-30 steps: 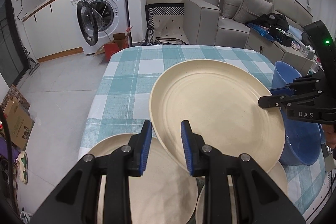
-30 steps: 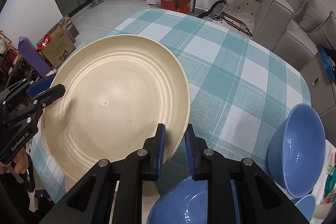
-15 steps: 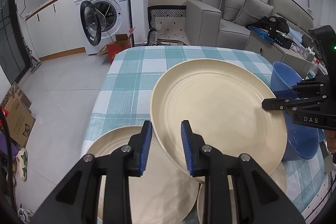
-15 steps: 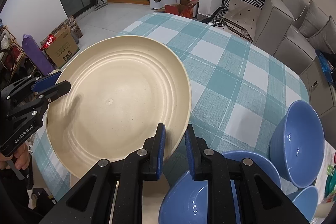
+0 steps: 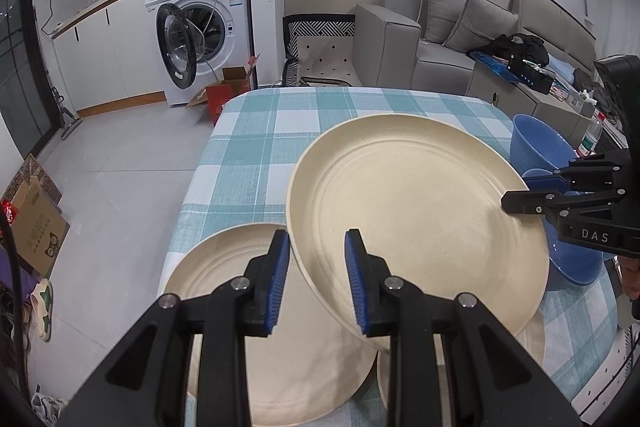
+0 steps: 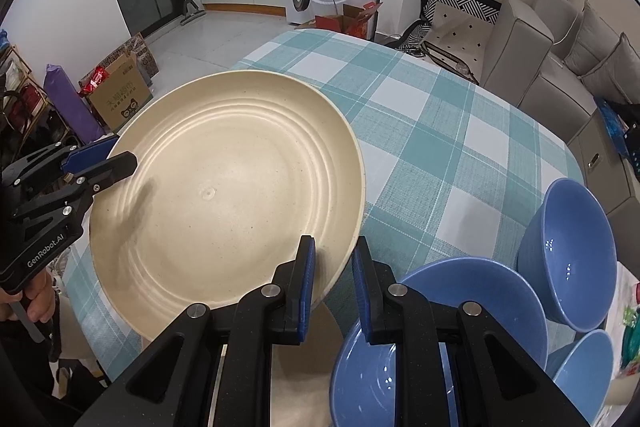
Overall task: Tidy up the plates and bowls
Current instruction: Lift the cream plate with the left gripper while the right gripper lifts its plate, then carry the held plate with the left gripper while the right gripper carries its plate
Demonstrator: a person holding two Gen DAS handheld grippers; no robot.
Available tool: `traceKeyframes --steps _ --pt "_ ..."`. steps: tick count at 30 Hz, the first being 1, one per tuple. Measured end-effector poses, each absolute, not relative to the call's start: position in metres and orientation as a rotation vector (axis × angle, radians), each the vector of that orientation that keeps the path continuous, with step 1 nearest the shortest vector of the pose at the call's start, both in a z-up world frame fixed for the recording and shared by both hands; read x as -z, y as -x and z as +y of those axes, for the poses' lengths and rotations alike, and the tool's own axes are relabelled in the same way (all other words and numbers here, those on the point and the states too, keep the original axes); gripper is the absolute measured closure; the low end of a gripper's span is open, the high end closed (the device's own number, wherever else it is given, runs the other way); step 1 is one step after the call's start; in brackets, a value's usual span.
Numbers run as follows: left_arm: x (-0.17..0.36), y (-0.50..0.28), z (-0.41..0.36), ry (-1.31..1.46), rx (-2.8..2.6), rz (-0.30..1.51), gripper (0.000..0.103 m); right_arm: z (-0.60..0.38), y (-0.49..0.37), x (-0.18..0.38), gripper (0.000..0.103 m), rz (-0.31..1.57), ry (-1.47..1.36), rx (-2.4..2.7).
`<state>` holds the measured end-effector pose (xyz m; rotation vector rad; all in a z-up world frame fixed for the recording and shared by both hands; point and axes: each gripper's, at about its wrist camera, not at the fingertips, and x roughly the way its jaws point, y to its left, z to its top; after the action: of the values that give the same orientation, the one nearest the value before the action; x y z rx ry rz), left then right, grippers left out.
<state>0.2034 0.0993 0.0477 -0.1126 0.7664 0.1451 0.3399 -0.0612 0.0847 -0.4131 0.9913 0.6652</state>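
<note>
Left wrist view: the left gripper (image 5: 316, 279) is pinching the near rim of a big cream plate (image 5: 416, 211), one blue pad under the edge, the other on top. The plate is lifted off the tabletop (image 5: 256, 163) and tilted, its far side up. Across it, at the right, the right gripper (image 5: 520, 195) grips the opposite rim, so the plate hangs between the two. Below the left gripper, a second cream plate (image 5: 224, 267) lies flat on the checked cloth, and the edge of a third plate (image 5: 532, 343) peeks out under the lifted one. Just behind the right gripper sit blue bowls (image 5: 536, 147).

Right wrist view: the right gripper (image 6: 332, 279) is closed on the plate's (image 6: 228, 195) near-right rim; the edge runs straight into the narrow gap between the blue pads. At the left, the left gripper (image 6: 100, 163) bites the far-left rim, a hand (image 6: 36, 303) wrapped round its handle. The plate sits to the left of and ahead of this gripper, above the teal-and-white tabletop (image 6: 440, 131). Right beneath the gripper is a blue bowl (image 6: 372, 367); two more blue bowls lie tipped at the right, one larger bowl (image 6: 568, 255), one smaller bowl (image 6: 588, 367) below it.
</note>
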Motion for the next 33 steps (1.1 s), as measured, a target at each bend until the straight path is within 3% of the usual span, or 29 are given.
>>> traceKeyframes --steps 33 --pt "-0.026 -0.167 0.097 0.163 -0.122 0.788 0.076 -0.082 -0.279 -0.067 0.084 0.97 0.378 -0.684"
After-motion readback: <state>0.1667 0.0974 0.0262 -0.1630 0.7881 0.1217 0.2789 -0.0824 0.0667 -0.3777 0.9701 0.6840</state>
